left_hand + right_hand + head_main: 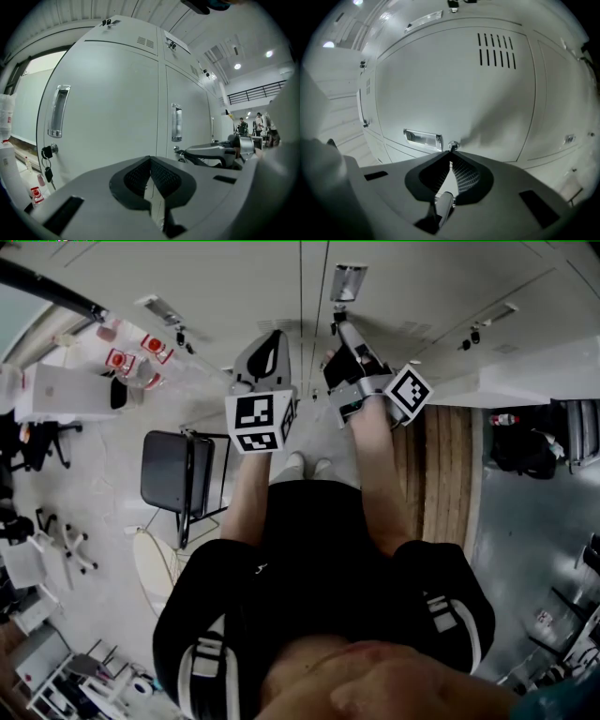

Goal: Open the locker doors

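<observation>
The lockers (403, 287) fill the wall in front of me, one flat grey run of shut doors with thin seams between them. I stand close, feet just short of their base. To my left the pale floor (112, 512) opens out, with a dark chair (169, 472) near my leg and a white table (66, 390) farther off. To my right a slatted wooden bench (441, 456) runs up to the lockers, so that side is tighter.

The door (454, 93) ahead of my right gripper (451, 152) is smooth and bare, with a row of vent slots (497, 57) far from the lock. Its recessed handle (423, 137) sits just beside the lock. My right jaws are clenched, their tips pinching the small key (452, 146) that stands in that lock, right at the door face. This view is turned on its side.

My left gripper (150, 160) hangs short of the next door (108, 108), near my right gripper, jaws closed together with nothing between them. That door's long handle (58, 111) stands upright near its left edge, and a key bunch (47, 161) dangles from the lock below it. Both are well left of my jaws. Far down the row, people (258, 123) stand in the open hall under ceiling lights.
</observation>
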